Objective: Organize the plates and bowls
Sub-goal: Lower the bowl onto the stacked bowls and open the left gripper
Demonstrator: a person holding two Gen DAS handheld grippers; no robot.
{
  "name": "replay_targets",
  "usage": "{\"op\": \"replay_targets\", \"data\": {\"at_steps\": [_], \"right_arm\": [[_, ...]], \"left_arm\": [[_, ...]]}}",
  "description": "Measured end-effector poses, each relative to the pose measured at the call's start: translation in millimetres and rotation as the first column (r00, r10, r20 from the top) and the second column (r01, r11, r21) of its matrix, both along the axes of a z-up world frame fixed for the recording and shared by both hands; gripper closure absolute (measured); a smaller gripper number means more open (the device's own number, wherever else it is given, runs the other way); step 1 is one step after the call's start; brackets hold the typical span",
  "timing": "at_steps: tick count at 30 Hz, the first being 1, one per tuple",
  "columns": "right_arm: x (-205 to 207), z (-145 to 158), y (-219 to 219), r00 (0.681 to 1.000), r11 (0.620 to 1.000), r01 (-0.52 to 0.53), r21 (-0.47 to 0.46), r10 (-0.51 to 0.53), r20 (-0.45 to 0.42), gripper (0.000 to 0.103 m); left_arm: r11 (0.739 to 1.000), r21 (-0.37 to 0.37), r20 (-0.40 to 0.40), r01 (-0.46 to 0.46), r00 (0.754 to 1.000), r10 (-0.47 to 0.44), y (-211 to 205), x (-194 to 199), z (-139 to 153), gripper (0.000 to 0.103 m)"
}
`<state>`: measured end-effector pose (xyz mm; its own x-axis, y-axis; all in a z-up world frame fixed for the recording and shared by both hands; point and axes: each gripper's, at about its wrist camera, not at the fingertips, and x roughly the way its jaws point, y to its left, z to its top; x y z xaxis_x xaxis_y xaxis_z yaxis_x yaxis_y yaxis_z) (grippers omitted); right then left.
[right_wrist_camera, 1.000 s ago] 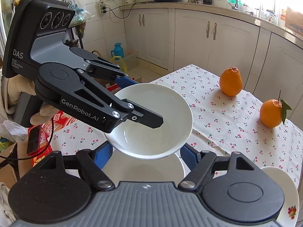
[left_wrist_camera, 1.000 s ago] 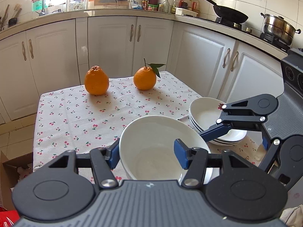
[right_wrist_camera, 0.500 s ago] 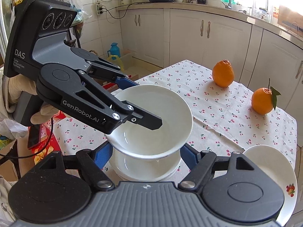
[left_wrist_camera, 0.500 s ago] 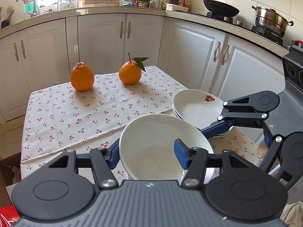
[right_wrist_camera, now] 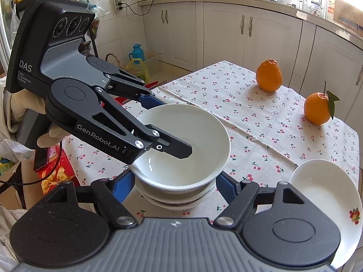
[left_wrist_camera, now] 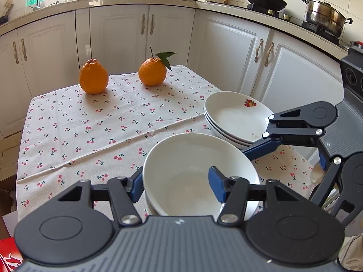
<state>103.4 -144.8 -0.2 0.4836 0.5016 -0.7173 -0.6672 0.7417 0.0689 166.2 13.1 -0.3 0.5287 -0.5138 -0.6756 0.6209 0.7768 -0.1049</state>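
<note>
White kitchen cabinets run along two walls behind a small table covered by a cherry-print cloth. On the counter at the far right stand a black wok and a steel pot. Near the table's right edge sits a stack of shallow white plates, the top one bearing a small fruit motif. Just in front of it, near the front edge, stands a stack of white bowls. The top bowl is nested on that stack, seemingly seated, though contact cannot be confirmed. The left gripper grasps this bowl across its rim, one blue fingertip inside the bowl and the other outside the wall; in the right wrist view its black finger reaches down into the bowl. The right gripper is spread wide, its blue fingertips standing on either side of the bowl stack without touching it. Two oranges rest at the far end of the cloth, well apart from the dishes: a knobbed orange and a leafed orange. A gloved hand holds the left gripper's handle.
</note>
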Motion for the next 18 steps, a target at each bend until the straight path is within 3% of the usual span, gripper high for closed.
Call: {"op": "replay_targets", "data": {"at_steps": [11,14,16,18], "right_arm": [[0.4,-3.4,3.3,1.0,1.0,-0.003,-0.014,0.003,-0.002,0.021],[0.2,-4.4,3.6,1.0,1.0,-0.001,-0.018,0.001,-0.002,0.021],[0.2,-4.6,2.9,1.0,1.0,0.003,-0.014,-0.003,0.005,0.015],[-0.7,-1.5,0.5,1.0,1.0,0.007,0.006,-0.007,0.021,0.006]], "left_arm": [[1.0,0.004,0.001,0.004,1.0,-0.004,0.3,-0.2,-1.4,0.046],[1.0,0.0,0.0,0.006,1.0,-0.006,0.3,-0.3,-1.8,0.037],[1.0,0.003,0.015,0.005,1.0,-0.005,-0.3,-1.6,-1.2,0.028],[1.0,0.009,0.029,0.002,1.0,-0.003,-0.2,-3.1,0.7,0.027]]}}
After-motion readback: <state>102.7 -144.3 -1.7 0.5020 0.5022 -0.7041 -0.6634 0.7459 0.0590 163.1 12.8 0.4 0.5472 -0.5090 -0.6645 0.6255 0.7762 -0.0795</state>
